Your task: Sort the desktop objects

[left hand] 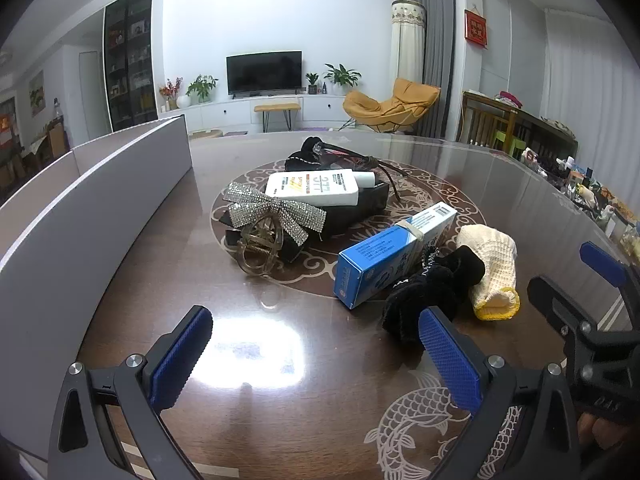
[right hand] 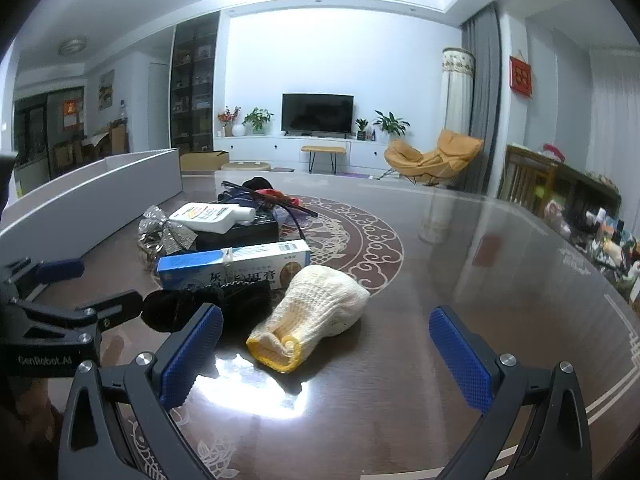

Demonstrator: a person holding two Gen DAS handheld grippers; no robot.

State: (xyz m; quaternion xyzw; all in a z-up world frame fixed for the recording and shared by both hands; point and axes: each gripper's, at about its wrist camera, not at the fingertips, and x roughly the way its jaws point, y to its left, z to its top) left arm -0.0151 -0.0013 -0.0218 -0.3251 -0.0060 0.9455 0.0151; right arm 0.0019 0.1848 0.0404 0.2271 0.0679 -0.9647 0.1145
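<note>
Grippers tilt down over table (left hand: 256, 432) — left gripper (left hand: 316, 356), right gripper (right hand: 326, 356), both released.

On the table (left hand: 280, 420): 1 blue box (left hand: 394, 252), 1 white bottle (left hand: 316, 187), 1 cream knit glove (left hand: 494, 270), 1 black scrunchie (left hand: 432, 288), 1 rhinestone bow (left hand: 276, 212), 1 clear claw clip (left hand: 258, 250), 1 pair of glasses (left hand: 348, 160), 1 black case (left hand: 360, 206), 1 white divider tray (left hand: 92, 200).

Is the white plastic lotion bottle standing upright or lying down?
Lying down. The white plastic lotion bottle rests on its side atop a flat black box, cap pointing sideways.
</note>
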